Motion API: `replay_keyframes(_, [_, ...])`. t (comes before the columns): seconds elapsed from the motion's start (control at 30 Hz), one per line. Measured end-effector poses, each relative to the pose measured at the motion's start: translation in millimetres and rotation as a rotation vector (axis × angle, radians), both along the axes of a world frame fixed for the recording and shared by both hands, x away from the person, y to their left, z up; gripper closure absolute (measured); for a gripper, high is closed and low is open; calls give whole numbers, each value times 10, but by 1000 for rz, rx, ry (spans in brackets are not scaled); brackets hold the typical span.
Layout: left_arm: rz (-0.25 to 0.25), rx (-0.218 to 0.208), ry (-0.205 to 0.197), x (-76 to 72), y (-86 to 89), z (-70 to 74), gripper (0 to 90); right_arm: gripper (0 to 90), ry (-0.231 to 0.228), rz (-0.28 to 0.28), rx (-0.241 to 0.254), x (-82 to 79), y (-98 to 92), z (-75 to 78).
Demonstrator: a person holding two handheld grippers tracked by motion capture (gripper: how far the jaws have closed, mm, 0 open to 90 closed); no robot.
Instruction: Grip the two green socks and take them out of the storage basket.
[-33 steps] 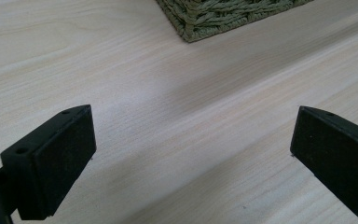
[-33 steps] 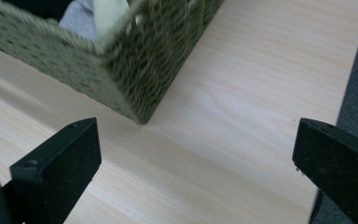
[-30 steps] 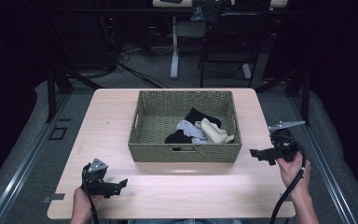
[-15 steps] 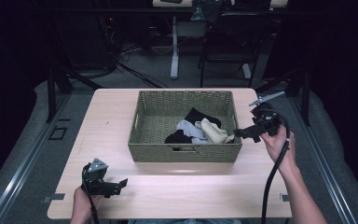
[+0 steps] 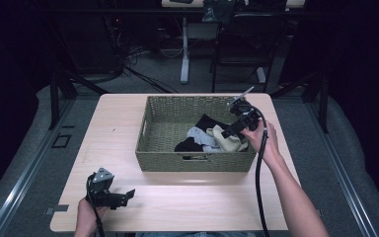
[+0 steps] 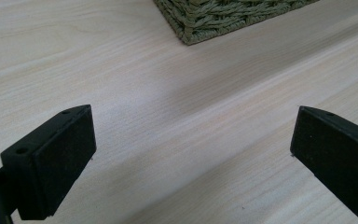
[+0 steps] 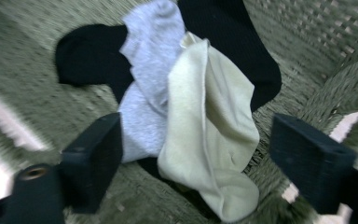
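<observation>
The work looks barely begun: the socks still lie heaped in the basket [image 5: 197, 160], at its right end, and nothing has been lifted out onto the bench [image 5: 128, 123]. The right tool [image 5: 229, 131] hangs over that heap with its jaws spread wide and empty; in the right gripper view they frame the cream sock [image 7: 209, 140], which lies on top, with the grey sock [image 7: 147, 79] just beside it and the black socks [image 7: 88, 53] underneath. The jaws are not yet touching cloth as far as I can tell, so the grasp itself, the lift and whatever sorting or pairing follows are all left to do. The left tool [image 5: 121, 196] rests low at the near left of the bench, well apart from the basket, its jaws also spread with bare wood between them. Compared with a second ago, the right tool has travelled from the right edge of the bench, outside the basket, up and over the rim to the socks; the left tool has not moved, and the heap lies as it did.
</observation>
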State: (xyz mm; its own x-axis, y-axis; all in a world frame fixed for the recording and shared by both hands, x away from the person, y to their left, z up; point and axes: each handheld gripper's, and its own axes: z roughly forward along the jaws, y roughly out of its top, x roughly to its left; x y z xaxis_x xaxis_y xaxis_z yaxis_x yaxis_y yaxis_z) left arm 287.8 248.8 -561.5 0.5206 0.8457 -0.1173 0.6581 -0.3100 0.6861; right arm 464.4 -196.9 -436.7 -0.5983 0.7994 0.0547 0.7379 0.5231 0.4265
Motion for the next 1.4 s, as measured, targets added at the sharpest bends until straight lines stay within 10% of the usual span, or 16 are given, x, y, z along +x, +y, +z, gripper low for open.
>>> replay_keyframes(0.53, [1,3,1,0,0,-2,2,503,167,-54,-121,254,152,-451])
replay_keyframes(0.73, [6,3,3,-2,-2,-3,3,788,191,-45,-163,277,170,-488])
replay_keyframes(1.4, [1,3,5,10,-12,-3,3,885,116,-30,-101,146,137,49])
